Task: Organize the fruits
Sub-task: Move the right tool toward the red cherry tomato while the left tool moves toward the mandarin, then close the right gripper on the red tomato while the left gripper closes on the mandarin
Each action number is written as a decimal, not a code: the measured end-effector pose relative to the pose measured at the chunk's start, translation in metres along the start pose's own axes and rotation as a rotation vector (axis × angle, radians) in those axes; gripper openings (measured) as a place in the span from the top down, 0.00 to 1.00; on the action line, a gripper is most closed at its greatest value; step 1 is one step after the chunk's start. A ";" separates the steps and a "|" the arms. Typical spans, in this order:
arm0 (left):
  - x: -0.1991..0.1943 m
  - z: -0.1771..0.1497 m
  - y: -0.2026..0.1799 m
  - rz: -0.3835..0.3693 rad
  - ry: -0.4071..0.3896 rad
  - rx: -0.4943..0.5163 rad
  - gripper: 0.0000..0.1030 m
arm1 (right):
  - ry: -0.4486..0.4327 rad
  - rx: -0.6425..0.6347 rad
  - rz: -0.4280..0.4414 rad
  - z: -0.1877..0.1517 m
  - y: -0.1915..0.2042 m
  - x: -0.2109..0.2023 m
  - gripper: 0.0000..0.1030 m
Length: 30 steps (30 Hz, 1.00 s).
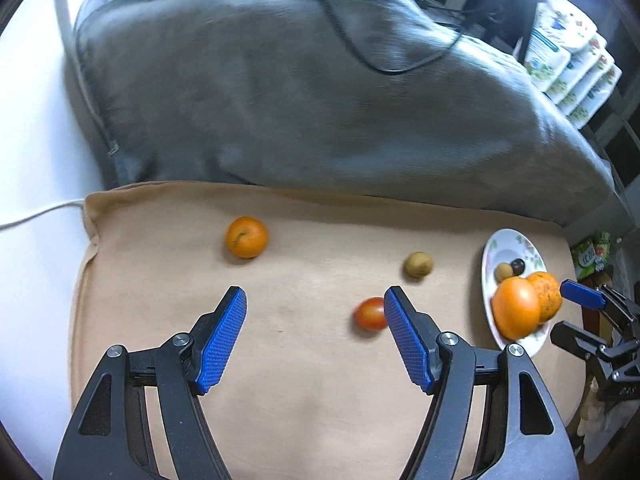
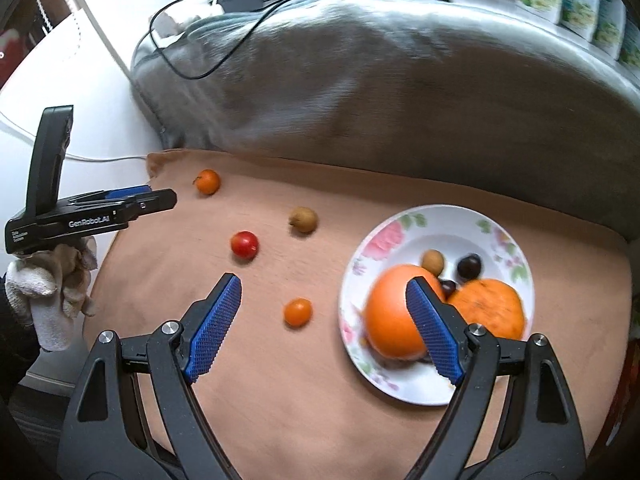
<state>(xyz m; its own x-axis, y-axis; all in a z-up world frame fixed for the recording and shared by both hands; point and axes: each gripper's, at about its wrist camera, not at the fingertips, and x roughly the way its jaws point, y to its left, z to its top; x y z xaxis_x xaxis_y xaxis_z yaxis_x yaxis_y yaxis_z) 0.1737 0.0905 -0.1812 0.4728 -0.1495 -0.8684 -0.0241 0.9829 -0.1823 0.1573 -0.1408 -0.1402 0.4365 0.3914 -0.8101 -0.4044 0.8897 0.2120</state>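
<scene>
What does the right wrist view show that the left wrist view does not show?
Only the right wrist view shows the small orange tomato on the cloth and the gloved hand holding the left tongs. Only the left wrist view shows the green package beyond the plate. Both share the red tomato, the brown fruit, the mandarin and the floral plate.

Floral white plate (image 2: 404, 380), tan cloth (image 2: 320, 420), red tomato (image 2: 244, 244), grey cushion (image 2: 380, 92)

Ahead of your right tongs (image 2: 320, 322), a glossy glazed plate (image 2: 404, 384) sits on matt tan cloth (image 2: 280, 400); your pads (image 2: 212, 332) look rough, knurled rubber.
</scene>
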 end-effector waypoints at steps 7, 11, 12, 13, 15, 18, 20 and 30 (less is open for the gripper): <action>0.017 0.005 0.024 0.009 0.011 -0.027 0.31 | 0.020 -0.051 0.028 0.013 0.030 0.029 0.16; 0.028 0.010 0.039 0.005 0.025 -0.038 0.33 | 0.031 -0.055 0.045 0.019 0.041 0.046 0.16; 0.031 0.011 0.043 0.005 0.028 -0.042 0.33 | 0.035 -0.055 0.047 0.019 0.044 0.050 0.16; 0.033 0.011 0.046 0.004 0.029 -0.047 0.33 | 0.039 -0.056 0.050 0.020 0.046 0.055 0.16; 0.037 0.013 0.053 -0.009 0.030 -0.065 0.33 | 0.048 -0.058 0.053 0.020 0.050 0.063 0.16; 0.044 0.015 0.061 -0.025 0.032 -0.085 0.33 | 0.064 -0.061 0.059 0.020 0.055 0.073 0.16; 0.049 0.017 0.063 -0.031 0.035 -0.084 0.33 | 0.071 -0.063 0.057 0.022 0.057 0.079 0.16; 0.065 0.024 0.066 -0.026 0.049 -0.065 0.35 | 0.107 -0.068 0.040 0.027 0.066 0.105 0.19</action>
<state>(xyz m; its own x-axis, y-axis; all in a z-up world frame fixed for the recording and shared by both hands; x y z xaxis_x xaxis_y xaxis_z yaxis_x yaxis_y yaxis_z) 0.2241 0.1481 -0.2388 0.4302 -0.1818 -0.8842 -0.0706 0.9697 -0.2337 0.1980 -0.0348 -0.1961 0.3323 0.3962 -0.8559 -0.4753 0.8542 0.2109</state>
